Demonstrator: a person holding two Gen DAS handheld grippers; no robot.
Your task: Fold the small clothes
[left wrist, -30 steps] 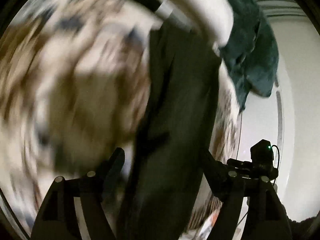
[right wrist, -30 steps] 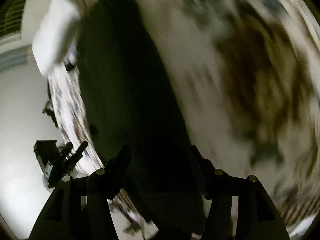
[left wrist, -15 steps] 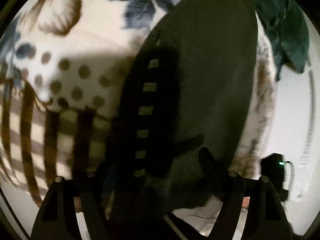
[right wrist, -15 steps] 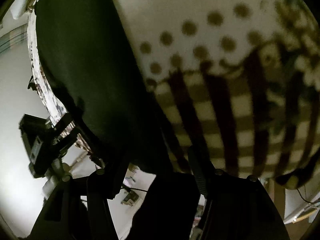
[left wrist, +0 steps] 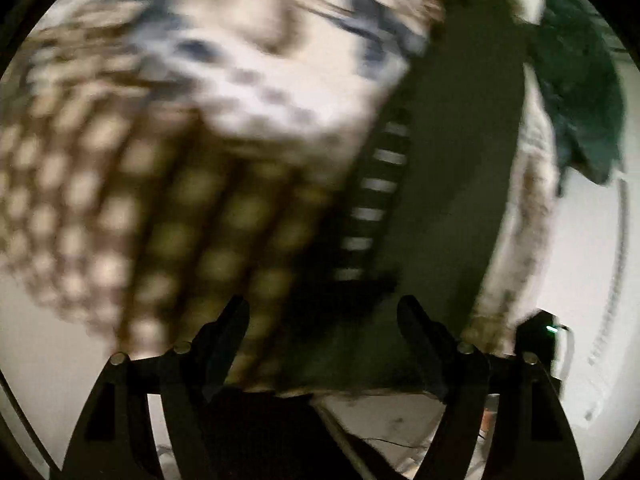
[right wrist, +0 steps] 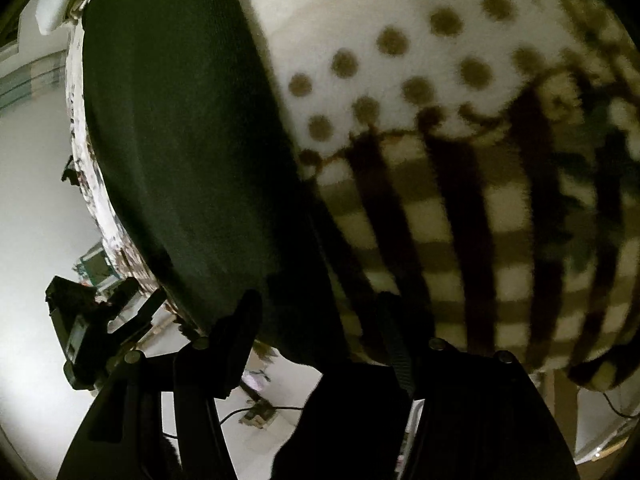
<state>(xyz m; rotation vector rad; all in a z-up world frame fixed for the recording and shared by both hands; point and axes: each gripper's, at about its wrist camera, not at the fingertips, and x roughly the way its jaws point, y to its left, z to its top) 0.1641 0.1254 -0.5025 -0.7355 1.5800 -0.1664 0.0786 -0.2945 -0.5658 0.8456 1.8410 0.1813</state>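
A: Since half a second ago the left camera's picture has smeared and the patterned blanket [left wrist: 192, 168] has swung across it; the right view has hardly shifted.

B: What fills the left view, left to right?

A: The blurred blanket, dots and brown checks, then the dark garment [left wrist: 452, 184] hanging down the middle with a row of pale marks along its edge, then a teal cloth [left wrist: 580, 92] at upper right before a white wall. The left gripper [left wrist: 324, 332] has its fingers apart, and the garment's lower edge hangs between them; whether a pad touches it is hidden.

B: And the right view?

A: At far left the other gripper shows small and dark. Then the dark garment [right wrist: 184, 140] runs from top to bottom, blocking the room behind. Right of it lies the blanket [right wrist: 460, 160]. The right gripper [right wrist: 320, 320] also stands spread, cloth hanging between the fingers; I cannot tell whether it touches them.
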